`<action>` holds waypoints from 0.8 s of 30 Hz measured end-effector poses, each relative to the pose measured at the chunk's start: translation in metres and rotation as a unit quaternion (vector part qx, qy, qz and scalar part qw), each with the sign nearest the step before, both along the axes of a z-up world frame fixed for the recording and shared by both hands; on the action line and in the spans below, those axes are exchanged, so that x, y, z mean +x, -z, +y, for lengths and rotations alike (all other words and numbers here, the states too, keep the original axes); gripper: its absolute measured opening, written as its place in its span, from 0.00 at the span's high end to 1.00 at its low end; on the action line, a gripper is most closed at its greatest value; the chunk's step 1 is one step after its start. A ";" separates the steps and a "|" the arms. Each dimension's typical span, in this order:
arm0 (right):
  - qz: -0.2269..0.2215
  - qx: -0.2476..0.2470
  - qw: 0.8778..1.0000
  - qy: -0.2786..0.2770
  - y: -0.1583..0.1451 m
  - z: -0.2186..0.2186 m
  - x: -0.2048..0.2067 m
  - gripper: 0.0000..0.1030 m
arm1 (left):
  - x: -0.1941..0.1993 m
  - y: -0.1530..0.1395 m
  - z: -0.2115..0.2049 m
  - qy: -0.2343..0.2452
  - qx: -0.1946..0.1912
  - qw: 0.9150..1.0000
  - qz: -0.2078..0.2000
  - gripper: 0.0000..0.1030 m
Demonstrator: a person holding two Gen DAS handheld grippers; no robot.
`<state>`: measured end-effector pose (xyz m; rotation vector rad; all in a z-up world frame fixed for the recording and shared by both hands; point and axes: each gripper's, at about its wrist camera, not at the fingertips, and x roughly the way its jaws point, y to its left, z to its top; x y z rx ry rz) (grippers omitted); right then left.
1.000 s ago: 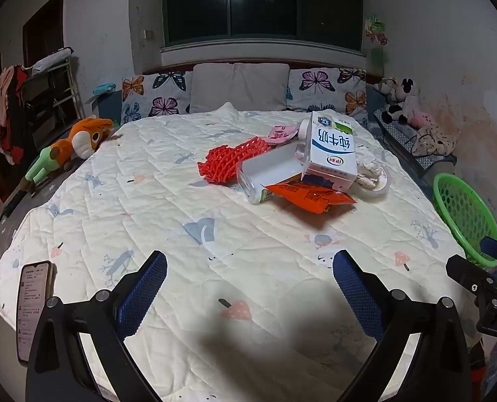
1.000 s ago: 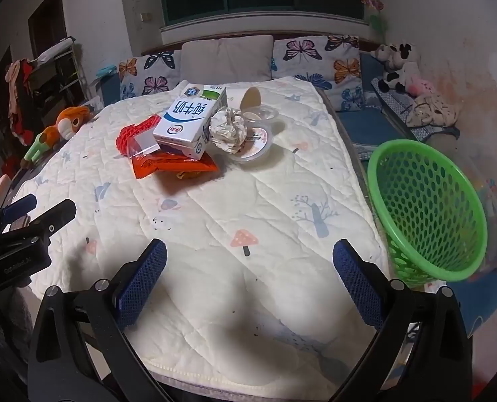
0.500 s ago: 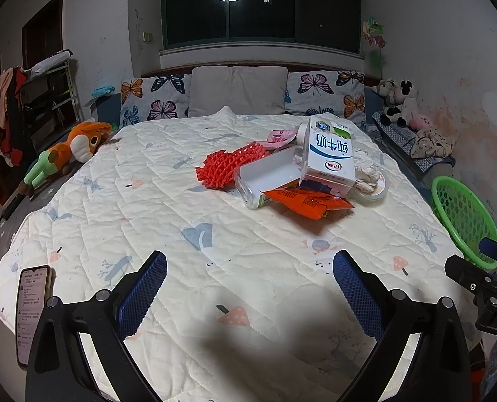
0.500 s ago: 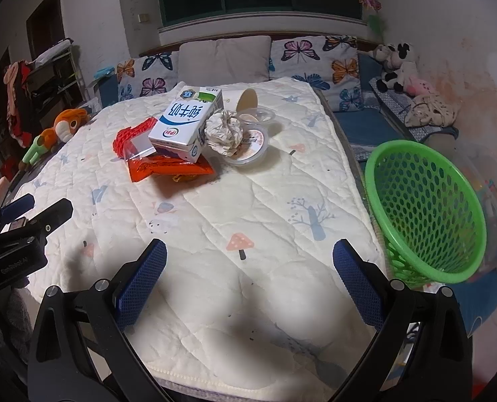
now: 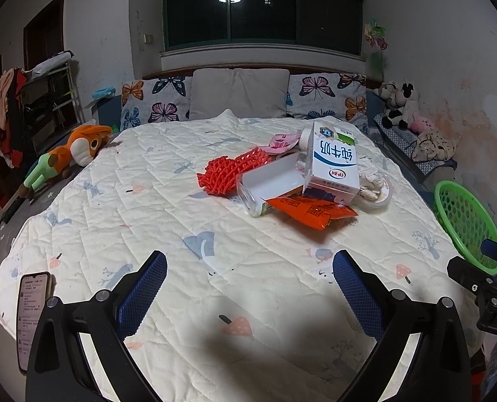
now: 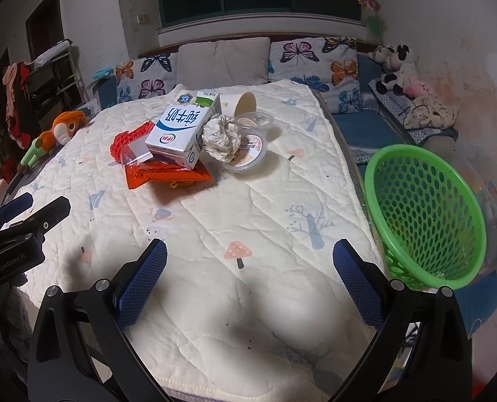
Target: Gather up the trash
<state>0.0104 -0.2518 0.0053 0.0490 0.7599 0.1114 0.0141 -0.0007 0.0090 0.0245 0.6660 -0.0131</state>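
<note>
Showing a phone [image 5: 33, 318] only at left, paper ball [image 6: 222, 138] only at right, both grippers' fingers apart.

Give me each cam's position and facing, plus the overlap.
Left wrist: over the foot of the bed, facing the headboard; its own open fingers and the right gripper's edge show.
Right wrist: further right, green basket beside it; own open fingers show.
Shared: milk carton trash pile, basket.

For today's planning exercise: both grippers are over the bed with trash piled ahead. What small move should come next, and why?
Probably ease the open, empty right gripper forward toward the crumpled grey paper ball. It sits loose atop the pile, on the side nearer the green perforated plastic basket.
</note>
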 end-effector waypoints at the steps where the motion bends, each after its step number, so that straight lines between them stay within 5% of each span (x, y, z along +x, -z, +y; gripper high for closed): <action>1: -0.001 0.000 1.000 0.000 0.000 0.000 0.000 0.05 | 0.001 0.000 0.000 0.000 0.000 1.000 0.000 0.06; 24: 0.003 0.000 1.000 -0.007 -0.002 0.004 0.026 0.06 | 0.027 0.002 -0.002 0.003 0.002 1.000 0.009 0.06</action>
